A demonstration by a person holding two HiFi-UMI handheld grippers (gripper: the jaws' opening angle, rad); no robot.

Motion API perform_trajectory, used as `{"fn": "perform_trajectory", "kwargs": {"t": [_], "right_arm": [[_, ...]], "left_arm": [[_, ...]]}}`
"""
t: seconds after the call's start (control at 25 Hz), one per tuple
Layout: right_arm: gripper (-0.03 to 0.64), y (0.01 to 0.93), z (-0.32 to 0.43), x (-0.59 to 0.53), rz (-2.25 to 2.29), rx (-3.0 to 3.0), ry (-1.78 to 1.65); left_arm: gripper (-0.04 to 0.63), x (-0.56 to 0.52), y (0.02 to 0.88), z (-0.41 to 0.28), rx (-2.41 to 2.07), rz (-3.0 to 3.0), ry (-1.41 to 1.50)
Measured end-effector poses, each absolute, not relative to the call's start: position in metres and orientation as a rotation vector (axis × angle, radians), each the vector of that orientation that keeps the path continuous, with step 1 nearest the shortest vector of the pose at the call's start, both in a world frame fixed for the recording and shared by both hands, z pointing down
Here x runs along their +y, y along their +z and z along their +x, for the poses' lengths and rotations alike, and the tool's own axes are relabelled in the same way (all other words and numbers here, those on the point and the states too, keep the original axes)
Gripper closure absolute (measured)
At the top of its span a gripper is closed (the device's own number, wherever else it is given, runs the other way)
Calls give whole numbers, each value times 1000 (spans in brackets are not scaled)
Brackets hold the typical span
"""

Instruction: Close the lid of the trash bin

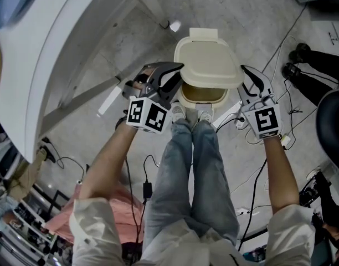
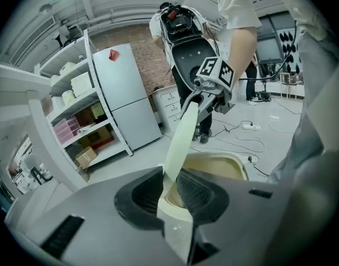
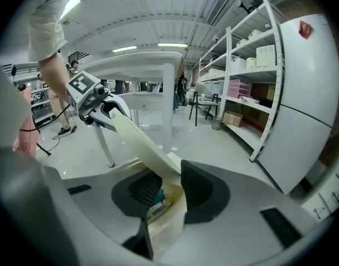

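A cream trash bin (image 1: pixel 203 95) stands on the floor in front of the person's shoes. Its lid (image 1: pixel 208 62) hangs tilted over the opening, hinged at the far side. My left gripper (image 1: pixel 172 76) is at the lid's left edge and my right gripper (image 1: pixel 251 77) at its right edge. In the left gripper view the thin lid (image 2: pixel 180 143) runs between the jaws of the left gripper (image 2: pixel 172 190), and both pads touch it. In the right gripper view the lid (image 3: pixel 142 143) lies against one pad of the right gripper (image 3: pixel 167 190), with a gap at the other. Rubbish (image 3: pixel 155 195) shows inside the bin.
A white table (image 1: pixel 53 54) with slanted legs fills the left. Cables (image 1: pixel 258 176) and a power strip (image 1: pixel 239 121) lie on the floor near the bin. A black wheeled base (image 1: pixel 330 121) stands at the right. A fridge (image 2: pixel 122 93) and shelves (image 2: pixel 75 121) stand further off.
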State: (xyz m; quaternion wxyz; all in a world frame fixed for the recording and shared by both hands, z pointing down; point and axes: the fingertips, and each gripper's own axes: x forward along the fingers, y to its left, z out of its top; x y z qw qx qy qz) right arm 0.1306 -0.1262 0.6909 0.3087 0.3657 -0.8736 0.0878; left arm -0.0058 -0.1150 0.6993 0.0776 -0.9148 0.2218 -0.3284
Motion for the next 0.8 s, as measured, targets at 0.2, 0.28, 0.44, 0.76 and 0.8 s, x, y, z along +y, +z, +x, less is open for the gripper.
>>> {"fn": "perform_trajectory", "kwargs": {"t": [0.2,0.28,0.44,0.76,0.8], "right_arm": [[496,698,131,-119,937,-2302,214],[489,700,131,-116,931,-2300,212],[478,705,131,-109,910,-2285,239],[456,717,132,-97,847,-2256,228],[453,719,132,-95,829,-2247,214]], "left_arm": [[502,-108,705,-5,602,-2734,-1003],[499,-104,707,-5,577,-2734,-1004],[491,-98,711,-6,526,-2737,-1016],[471,-86,722,-5,416,-2743,-1049],[468,-84,724,-5,397,-2734,-1059]]}}
